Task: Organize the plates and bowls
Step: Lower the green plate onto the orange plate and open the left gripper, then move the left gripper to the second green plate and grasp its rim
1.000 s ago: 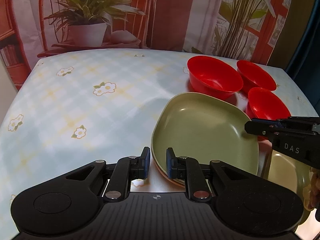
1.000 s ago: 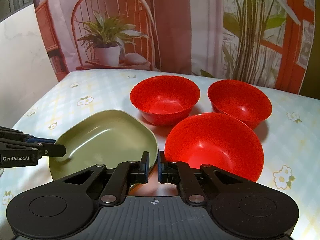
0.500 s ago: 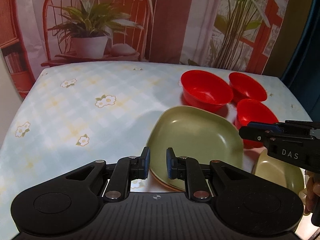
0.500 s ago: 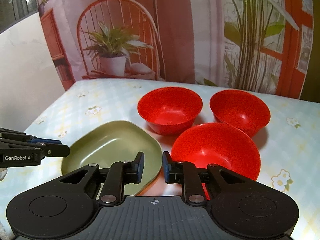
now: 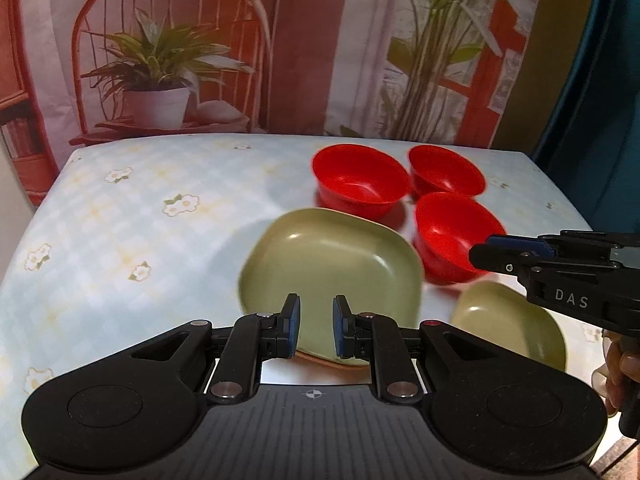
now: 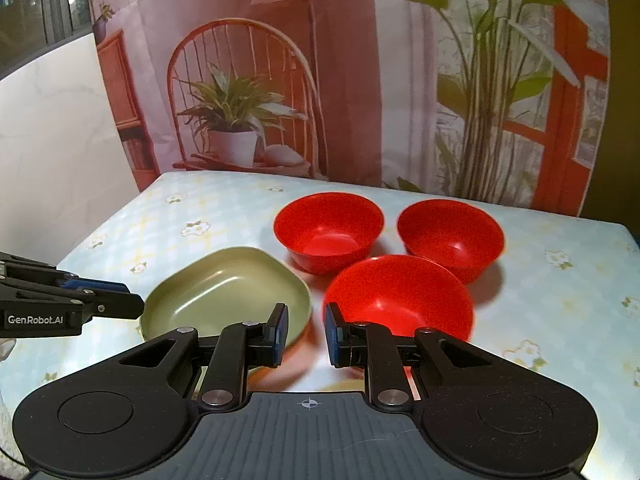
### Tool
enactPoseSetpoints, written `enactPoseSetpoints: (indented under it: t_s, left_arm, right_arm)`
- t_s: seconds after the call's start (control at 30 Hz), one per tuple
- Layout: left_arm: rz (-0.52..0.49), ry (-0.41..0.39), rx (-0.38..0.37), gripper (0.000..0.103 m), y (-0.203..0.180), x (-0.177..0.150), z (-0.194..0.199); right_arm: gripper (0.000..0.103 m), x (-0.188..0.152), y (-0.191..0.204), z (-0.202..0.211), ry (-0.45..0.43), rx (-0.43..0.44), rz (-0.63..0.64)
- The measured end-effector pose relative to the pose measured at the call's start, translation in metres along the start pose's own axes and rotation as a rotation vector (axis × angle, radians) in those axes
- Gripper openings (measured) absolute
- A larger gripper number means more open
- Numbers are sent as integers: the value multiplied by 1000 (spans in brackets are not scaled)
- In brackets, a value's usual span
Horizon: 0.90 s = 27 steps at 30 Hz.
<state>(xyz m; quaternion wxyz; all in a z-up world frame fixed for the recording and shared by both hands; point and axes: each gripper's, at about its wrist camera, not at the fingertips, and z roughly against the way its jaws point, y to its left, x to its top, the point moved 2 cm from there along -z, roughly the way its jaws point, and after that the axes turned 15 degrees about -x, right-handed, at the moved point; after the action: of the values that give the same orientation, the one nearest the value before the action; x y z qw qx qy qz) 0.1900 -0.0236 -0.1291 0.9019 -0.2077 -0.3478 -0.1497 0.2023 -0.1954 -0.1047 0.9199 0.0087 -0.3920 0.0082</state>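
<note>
Now | table [image 5: 120, 220] — floral cloth, bears all | plate [image 5: 332, 264] — green, rounded-square, glossy, lying just ahead of and below the left gripper [image 5: 316, 328], nearer it than the right | bowls [image 6: 400, 300] — three, red, clustered beyond the plate | left jaws slightly apart, empty | right gripper [image 6: 306, 334]: jaws have just been opening, nothing between.

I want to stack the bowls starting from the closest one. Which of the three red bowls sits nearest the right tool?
The red plastic bowl at the front, just beyond the right tool; the other two red bowls sit side by side behind it.
</note>
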Motion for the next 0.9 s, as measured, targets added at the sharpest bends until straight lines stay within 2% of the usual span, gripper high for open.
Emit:
enactPoseSetpoints:
  t_s: [0.3, 0.67, 0.73, 0.8, 0.9]
  left_arm:
    - [3, 21, -45, 18, -27, -18, -6]
    - [7, 64, -91, 18, -43, -32, -21]
    - [7, 70, -106, 21, -47, -33, -25]
    - [4, 68, -121, 36, -49, -34, -27]
    - [-10, 68, -138, 38, -55, -35, -31]
  right_arm:
    - [19, -23, -28, 20, 0, -29, -10]
    - [19, -56, -60, 32, 31, -76, -44]
    - [19, -62, -64, 33, 36, -89, -46]
    - [19, -69, -69, 34, 45, -105, -49]
    - [19, -77, -77, 34, 57, -121, -65]
